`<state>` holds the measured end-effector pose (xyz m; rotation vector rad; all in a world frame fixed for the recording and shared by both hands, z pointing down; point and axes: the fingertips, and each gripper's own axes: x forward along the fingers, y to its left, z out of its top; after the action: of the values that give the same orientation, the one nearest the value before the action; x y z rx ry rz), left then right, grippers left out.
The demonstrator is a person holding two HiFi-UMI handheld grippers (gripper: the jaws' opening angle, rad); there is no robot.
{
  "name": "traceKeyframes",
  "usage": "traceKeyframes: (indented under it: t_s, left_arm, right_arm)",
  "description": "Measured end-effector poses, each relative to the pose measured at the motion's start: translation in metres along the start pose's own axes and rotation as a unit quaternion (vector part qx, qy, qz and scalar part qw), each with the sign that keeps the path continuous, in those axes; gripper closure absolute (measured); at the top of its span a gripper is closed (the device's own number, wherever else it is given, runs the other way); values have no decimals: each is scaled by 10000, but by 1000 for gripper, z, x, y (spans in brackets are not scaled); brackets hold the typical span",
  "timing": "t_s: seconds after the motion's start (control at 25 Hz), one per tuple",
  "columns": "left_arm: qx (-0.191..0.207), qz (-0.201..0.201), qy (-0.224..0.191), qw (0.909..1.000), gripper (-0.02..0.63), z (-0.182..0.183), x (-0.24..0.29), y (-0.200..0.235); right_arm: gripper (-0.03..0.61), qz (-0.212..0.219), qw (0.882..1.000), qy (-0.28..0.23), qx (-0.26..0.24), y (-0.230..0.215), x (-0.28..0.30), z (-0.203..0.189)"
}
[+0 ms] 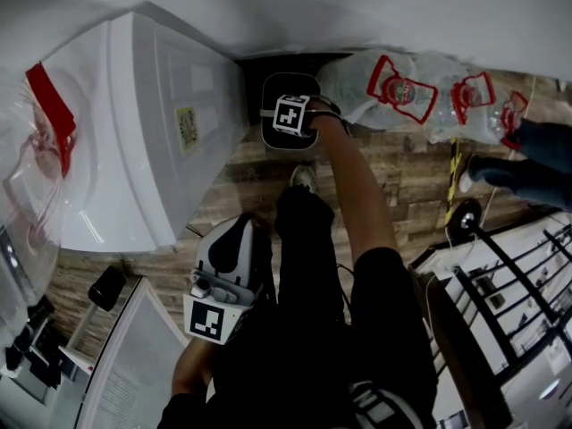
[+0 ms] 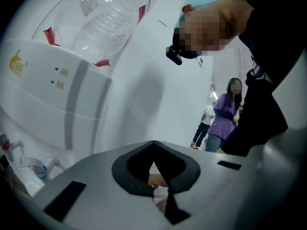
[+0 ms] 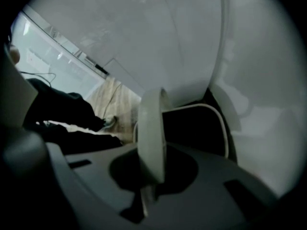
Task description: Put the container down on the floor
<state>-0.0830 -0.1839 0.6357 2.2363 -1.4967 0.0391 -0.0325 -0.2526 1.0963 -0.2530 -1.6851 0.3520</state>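
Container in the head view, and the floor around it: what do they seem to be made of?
Container: probably plastic, dark smooth walls with a thin pale rim, moulded rounded corners. Floor: wood-look planks, matte brown with grain and board seams; real wood or laminate can't be told.

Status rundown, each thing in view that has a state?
right gripper: shut on container rim.
container: gripped at rim; contact with floor unclear.
left gripper: shut, empty.
water dispenser: upright, jug mounted.
bottle pack: wrapped, lying on floor.
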Motion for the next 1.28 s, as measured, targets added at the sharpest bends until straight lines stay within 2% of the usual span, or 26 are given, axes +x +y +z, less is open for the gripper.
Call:
traceKeyframes:
  t_s: [0.16, 0.24, 0.4, 0.76, 0.96, 1.28]
  left_arm:
    - [-34, 34, -10, 10000, 590, 1, -6, -4]
    - [-44, 50, -4, 10000, 589, 1, -9, -5]
    - [-80, 79, 21, 9999, 590, 5, -15, -9]
    - [-30, 136, -3, 9999, 590, 22, -31, -16]
    - [-56, 101, -140, 9998, 589, 45, -40, -25]
    - [-83, -14, -37, 10000, 591, 83, -65, -53]
  right_arm:
    - [541, -235, 9997, 100, 48, -3, 1, -5]
    - [470, -315, 9994, 115, 91, -4, 0, -6]
    - [423, -544, 9983, 64, 202, -6, -9, -6]
    - [406, -984, 9942, -185, 395, -7, -36, -1]
    - [402, -1261, 9899, -310, 565, -1, -63, -2]
    - [416, -1701, 9778, -712, 995, 32, -121, 0]
